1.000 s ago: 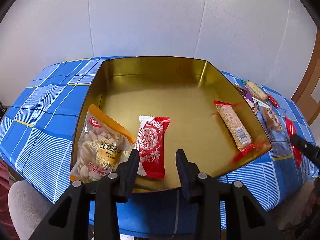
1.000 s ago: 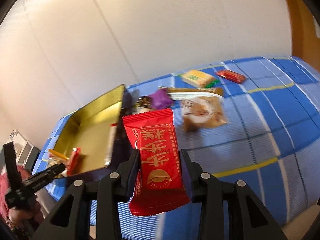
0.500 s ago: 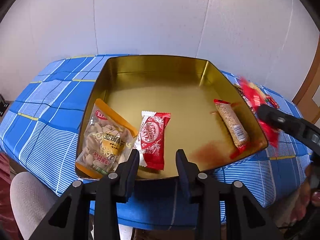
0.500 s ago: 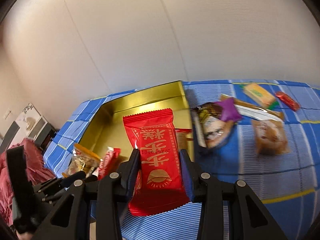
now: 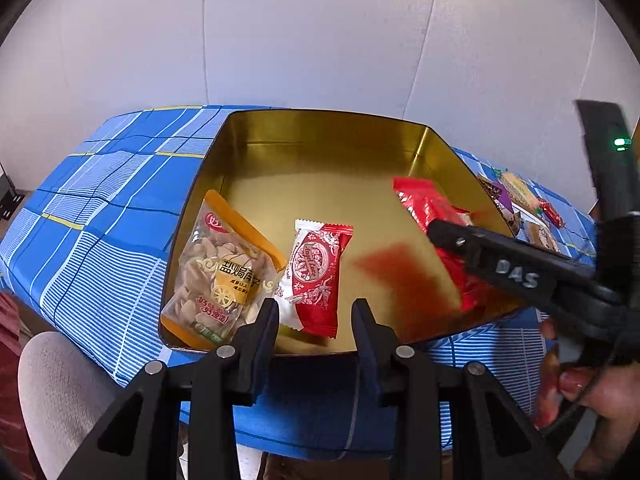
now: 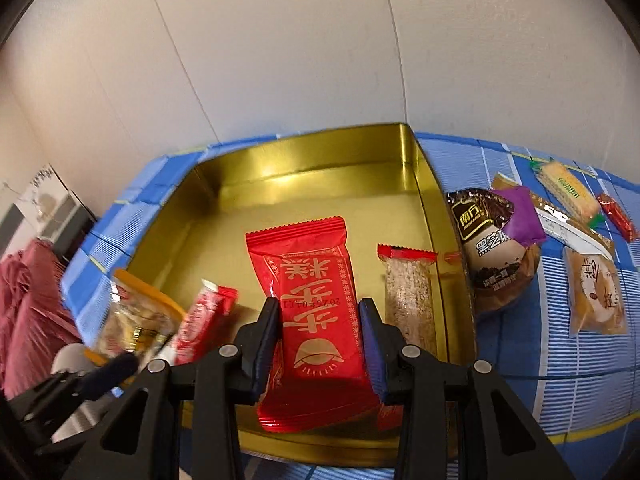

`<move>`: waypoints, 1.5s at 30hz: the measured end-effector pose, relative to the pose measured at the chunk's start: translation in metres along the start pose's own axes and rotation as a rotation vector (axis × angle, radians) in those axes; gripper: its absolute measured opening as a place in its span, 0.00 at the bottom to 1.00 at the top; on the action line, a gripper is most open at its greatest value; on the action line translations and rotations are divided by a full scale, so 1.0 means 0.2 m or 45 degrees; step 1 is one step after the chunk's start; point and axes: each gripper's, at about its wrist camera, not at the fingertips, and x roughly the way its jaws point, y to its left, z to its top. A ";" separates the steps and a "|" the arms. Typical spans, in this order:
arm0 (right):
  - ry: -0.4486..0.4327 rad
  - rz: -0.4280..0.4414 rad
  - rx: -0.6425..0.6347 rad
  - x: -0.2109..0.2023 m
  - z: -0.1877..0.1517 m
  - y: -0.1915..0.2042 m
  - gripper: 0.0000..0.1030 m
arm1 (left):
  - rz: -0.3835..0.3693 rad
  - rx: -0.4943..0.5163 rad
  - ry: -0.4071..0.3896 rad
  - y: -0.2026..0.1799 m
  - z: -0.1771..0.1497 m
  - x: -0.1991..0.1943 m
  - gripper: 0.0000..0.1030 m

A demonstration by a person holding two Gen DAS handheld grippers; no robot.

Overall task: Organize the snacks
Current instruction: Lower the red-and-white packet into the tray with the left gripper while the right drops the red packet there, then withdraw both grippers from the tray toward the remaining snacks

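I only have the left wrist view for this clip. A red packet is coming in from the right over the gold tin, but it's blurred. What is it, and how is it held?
Observer: The right wrist view shows the red packet sharply: gold characters on its face, clamped flat between the fingers of the right gripper, above the floor of the gold tin.
Reviewer: Is the cereal bar in the tin? The gripper hides that side.
Observer: Yes, the cereal bar lies along the tin's right wall, just right of the packet.
Reviewer: What is left outside?
Observer: Closest to the tin is a dark brown pouch with a purple packet partly on it.
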 end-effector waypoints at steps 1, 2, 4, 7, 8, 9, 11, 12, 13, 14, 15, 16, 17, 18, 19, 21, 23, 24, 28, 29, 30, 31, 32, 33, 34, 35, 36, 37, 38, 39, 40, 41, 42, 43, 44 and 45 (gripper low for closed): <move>0.011 -0.011 0.000 0.02 0.00 0.00 0.39 | 0.000 0.000 0.001 0.00 0.00 0.00 0.37; 0.023 -0.018 0.001 0.03 0.00 -0.01 0.39 | -0.001 0.000 0.001 0.00 0.00 0.00 0.37; 0.025 -0.015 0.005 0.04 0.01 -0.02 0.39 | -0.006 -0.008 -0.002 0.00 0.00 0.00 0.37; 0.006 -0.008 -0.006 0.03 0.00 -0.02 0.40 | -0.013 -0.010 -0.002 0.00 0.00 0.00 0.37; -0.002 -0.005 -0.006 0.02 0.00 -0.02 0.40 | -0.016 -0.013 -0.004 0.01 -0.01 0.00 0.37; -0.022 0.003 -0.008 0.00 -0.01 -0.02 0.40 | -0.018 -0.014 -0.005 0.01 -0.01 0.00 0.37; -0.064 0.012 -0.007 -0.06 -0.02 -0.03 0.40 | -0.022 -0.008 -0.006 0.01 -0.01 0.00 0.37; -0.086 0.018 0.002 -0.10 -0.02 -0.04 0.40 | -0.028 -0.010 -0.007 0.01 -0.01 0.00 0.37; -0.108 0.026 0.014 -0.13 -0.03 -0.05 0.40 | -0.034 -0.013 -0.009 0.01 -0.01 0.00 0.37; -0.131 0.034 0.032 -0.16 -0.03 -0.07 0.40 | -0.040 -0.013 -0.011 0.00 -0.01 0.00 0.37; -0.148 0.038 0.048 -0.19 -0.04 -0.09 0.40 | -0.047 -0.009 -0.015 0.00 -0.01 -0.01 0.37; -0.169 0.031 0.070 -0.23 -0.04 -0.12 0.40 | -0.055 -0.005 -0.020 -0.01 -0.01 -0.01 0.37; -0.186 0.023 0.091 -0.26 -0.05 -0.15 0.40 | -0.067 0.001 -0.027 -0.02 -0.01 -0.02 0.37; -0.201 0.018 0.109 -0.30 -0.06 -0.17 0.40 | -0.077 0.008 -0.031 -0.03 -0.01 -0.02 0.37; -0.213 0.012 0.128 -0.33 -0.07 -0.20 0.40 | -0.087 0.017 -0.035 -0.04 -0.01 -0.03 0.37; -0.227 -0.008 0.159 -0.38 -0.08 -0.26 0.40 | -0.111 0.042 -0.040 -0.07 -0.02 -0.03 0.37; -0.227 -0.036 0.187 -0.41 -0.10 -0.33 0.40 | -0.125 0.068 -0.038 -0.10 -0.02 -0.04 0.37; -0.222 -0.052 0.203 -0.43 -0.11 -0.37 0.40 | -0.133 0.081 -0.036 -0.11 -0.02 -0.04 0.37; -0.207 -0.108 0.270 -0.47 -0.18 -0.52 0.40 | -0.162 0.130 -0.028 -0.16 -0.03 -0.05 0.37; -0.201 -0.122 0.282 -0.48 -0.19 -0.56 0.40 | -0.169 0.144 -0.030 -0.18 -0.04 -0.05 0.37; -0.194 -0.139 0.297 -0.48 -0.22 -0.60 0.40 | -0.176 0.156 -0.034 -0.19 -0.04 -0.06 0.37; -0.187 -0.153 0.312 -0.49 -0.25 -0.63 0.40 | -0.186 0.167 -0.037 -0.21 -0.04 -0.07 0.37; -0.177 -0.167 0.331 -0.49 -0.28 -0.67 0.40 | -0.196 0.176 -0.040 -0.22 -0.04 -0.07 0.37; -0.166 -0.180 0.352 -0.49 -0.31 -0.71 0.40 | -0.209 0.187 -0.041 -0.23 -0.05 -0.08 0.37; -0.158 -0.190 0.372 -0.49 -0.34 -0.75 0.40 | -0.212 0.203 -0.046 -0.24 -0.06 -0.08 0.37; -0.150 -0.199 0.394 -0.48 -0.36 -0.79 0.40 | -0.216 0.215 -0.048 -0.25 -0.06 -0.09 0.37; -0.141 -0.206 0.424 -0.46 -0.38 -0.83 0.40 | -0.225 0.228 -0.051 -0.27 -0.07 -0.09 0.37; -0.138 -0.207 0.449 -0.46 -0.40 -0.85 0.40 | -0.235 0.235 -0.048 -0.28 -0.07 -0.09 0.37; -0.137 -0.204 0.482 -0.46 -0.42 -0.89 0.40 | -0.242 0.243 -0.046 -0.28 -0.08 -0.10 0.37; -0.138 -0.202 0.504 -0.45 -0.42 -0.92 0.40 | -0.240 0.254 -0.046 -0.29 -0.09 -0.10 0.37; -0.139 -0.206 0.524 -0.45 -0.42 -0.95 0.40 | -0.237 0.263 -0.046 -0.30 -0.09 -0.10 0.37; -0.140 -0.210 0.533 -0.45 -0.42 -0.97 0.41 | -0.239 0.271 -0.045 -0.31 -0.09 -0.10 0.37; -0.145 -0.214 0.536 -0.45 -0.40 -0.99 0.46 | -0.240 0.273 -0.043 -0.31 -0.09 -0.10 0.37; -0.155 -0.221 0.535 -0.45 -0.39 -1.00 0.51 | -0.238 0.276 -0.041 -0.32 -0.10 -0.10 0.37; -0.162 -0.227 0.532 -0.45 -0.36 -1.01 0.54 | -0.239 0.277 -0.040 -0.32 -0.10 -0.10 0.37; -0.169 -0.231 0.527 -0.45 -0.34 -1.02 0.60 | -0.240 0.279 -0.040 -0.32 -0.10 -0.10 0.37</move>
